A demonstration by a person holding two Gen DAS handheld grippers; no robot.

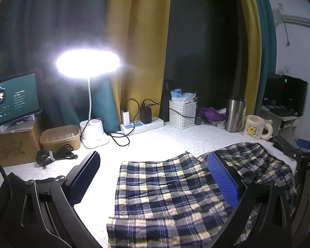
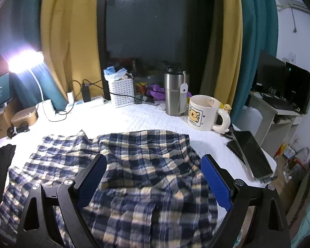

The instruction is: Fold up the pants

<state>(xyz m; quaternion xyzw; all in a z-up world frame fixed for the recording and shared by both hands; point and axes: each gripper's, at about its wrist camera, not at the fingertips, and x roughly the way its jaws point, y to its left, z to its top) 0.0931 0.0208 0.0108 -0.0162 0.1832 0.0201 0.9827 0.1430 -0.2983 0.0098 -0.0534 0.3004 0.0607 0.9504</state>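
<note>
White quilted worktop w/ lit desk lamp at back left, power strip, white basket, steel tumbler & bear mug along the rear. Plaid pants lie spread & rumpled on the near part of the worktop. Left claw and right claw both spread wide above the fabric, nothing between the blue pads. Phone at right edge.
</note>
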